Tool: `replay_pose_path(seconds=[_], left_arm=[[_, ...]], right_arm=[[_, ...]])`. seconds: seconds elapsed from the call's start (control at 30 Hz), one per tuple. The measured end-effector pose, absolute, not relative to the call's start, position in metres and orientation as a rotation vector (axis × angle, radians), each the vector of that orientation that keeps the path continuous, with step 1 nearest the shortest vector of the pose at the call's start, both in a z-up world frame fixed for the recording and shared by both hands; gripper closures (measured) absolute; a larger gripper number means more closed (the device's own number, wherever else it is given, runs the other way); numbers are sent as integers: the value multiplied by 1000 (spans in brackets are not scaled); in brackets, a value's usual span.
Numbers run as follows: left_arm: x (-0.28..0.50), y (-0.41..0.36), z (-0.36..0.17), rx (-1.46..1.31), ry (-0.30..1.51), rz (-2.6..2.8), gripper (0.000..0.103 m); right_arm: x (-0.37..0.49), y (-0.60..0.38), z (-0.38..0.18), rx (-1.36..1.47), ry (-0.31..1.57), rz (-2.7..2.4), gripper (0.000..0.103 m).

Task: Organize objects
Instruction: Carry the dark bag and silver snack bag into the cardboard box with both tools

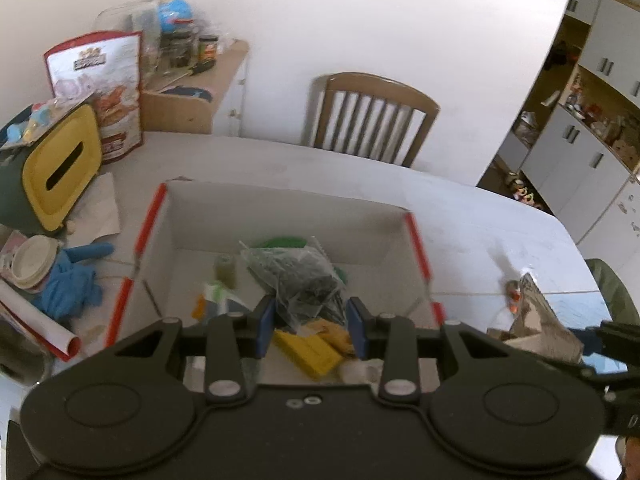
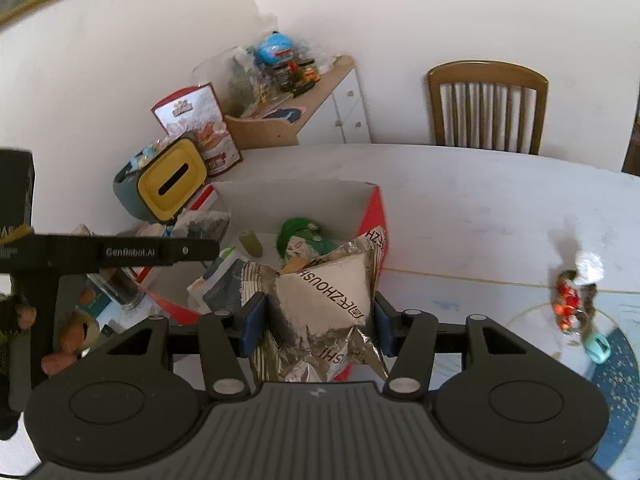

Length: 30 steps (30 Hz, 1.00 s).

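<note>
Clamping a silver foil bag [image 2: 324,312], the right tongs [image 2: 316,324] hold it between both blue pads, right at the near red corner of the box [image 2: 372,208]. Left tongs [image 1: 311,326] are apart over the box [image 1: 280,216], pads on either side of a clear bag of dark bits [image 1: 300,280] but not visibly pressing it; can't tell if they touch. Under them, in the box: yellow packet [image 1: 308,350], small greenish jar [image 1: 226,270], green item [image 1: 280,243] at the far wall. Box sits on the white counter [image 1: 480,232]. Left of the box: blue glove [image 1: 68,284], a white lid [image 1: 34,258], then a yellow-faced tissue holder [image 1: 60,168], and a red-and-white snack pouch [image 1: 108,92] behind that. Right of the box, well apart, a small red-orange trinket [image 2: 568,300] lies on the counter, with a teal clip [image 2: 598,348] near it. Far side: wooden chair [image 1: 372,116] at the counter edge, a side shelf [image 1: 192,100] with jars [image 1: 208,48] and a blue ball [image 1: 174,12] against the wall.
</note>
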State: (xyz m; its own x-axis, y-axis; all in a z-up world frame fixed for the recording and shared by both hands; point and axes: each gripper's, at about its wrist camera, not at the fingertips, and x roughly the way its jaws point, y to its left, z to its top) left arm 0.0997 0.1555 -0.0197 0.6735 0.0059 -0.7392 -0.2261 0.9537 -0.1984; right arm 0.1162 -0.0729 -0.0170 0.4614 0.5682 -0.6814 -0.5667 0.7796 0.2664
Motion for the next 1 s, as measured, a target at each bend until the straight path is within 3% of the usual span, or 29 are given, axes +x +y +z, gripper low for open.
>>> replay_pose_path(seconds=[0.33, 1.0], left_arm=[[125, 195, -44, -277, 872, 155, 67], [170, 202, -91, -205, 981, 106, 67]], right_arm=[[132, -7, -45, -84, 862, 706, 49], [159, 72, -109, -255, 939, 738, 49]])
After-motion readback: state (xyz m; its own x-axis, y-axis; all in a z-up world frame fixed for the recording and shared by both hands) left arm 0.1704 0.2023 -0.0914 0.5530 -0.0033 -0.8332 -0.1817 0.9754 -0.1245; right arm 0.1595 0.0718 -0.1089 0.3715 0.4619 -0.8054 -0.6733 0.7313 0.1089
